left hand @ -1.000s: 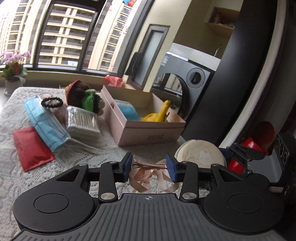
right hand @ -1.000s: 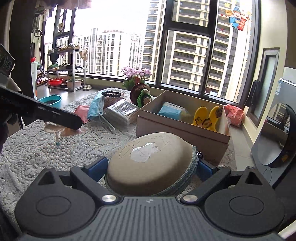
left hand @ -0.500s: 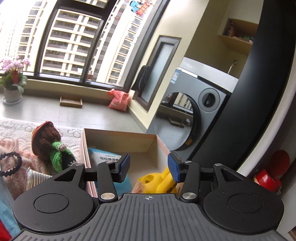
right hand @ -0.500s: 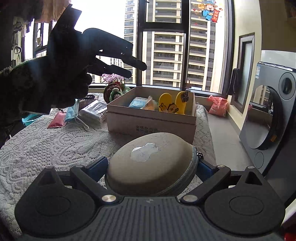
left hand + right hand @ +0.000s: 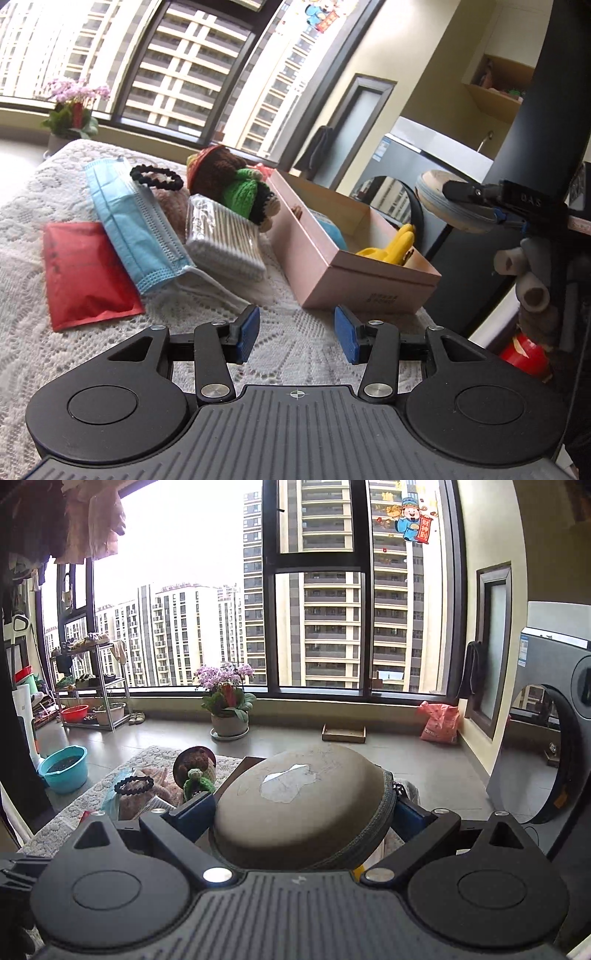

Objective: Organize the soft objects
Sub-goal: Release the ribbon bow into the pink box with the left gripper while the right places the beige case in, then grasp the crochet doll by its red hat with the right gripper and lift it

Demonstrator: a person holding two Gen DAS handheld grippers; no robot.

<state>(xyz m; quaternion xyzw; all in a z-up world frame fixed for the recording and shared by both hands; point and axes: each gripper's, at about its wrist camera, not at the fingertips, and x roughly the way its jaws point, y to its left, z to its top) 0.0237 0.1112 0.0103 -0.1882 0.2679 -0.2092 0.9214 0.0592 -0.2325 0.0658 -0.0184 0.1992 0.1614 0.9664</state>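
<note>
- Zip case (image 5: 295, 805), the round khaki one: it's clamped in my right gripper (image 5: 301, 814), pads pressing on its two sides, carried up off the table. In the left wrist view it hangs above the far right end of the pink box (image 5: 369, 280), so the box sits just under and a bit left of it. I'd guess that's where it drops.
- Right hand is clearly the one for this. My left gripper (image 5: 297, 334) is empty, jaws apart, over the lace tablecloth (image 5: 55, 354) near the front edge, short of the box's near wall.
- The box's long axis runs away from me towards the window. Yellow plush (image 5: 395, 247) and a blue pack already fill the right end, so room could be tight.
- Still waiting left of the box: red pouch (image 5: 85, 273), blue face mask (image 5: 136, 229), cotton swab pack (image 5: 221, 236), crochet doll (image 5: 236, 184), black hair tie (image 5: 157, 177).
- Writing: small print on the box's front wall, too small to read. "DAS" shows on the right gripper's arm. The case's worn white patch has no legible logo.
</note>
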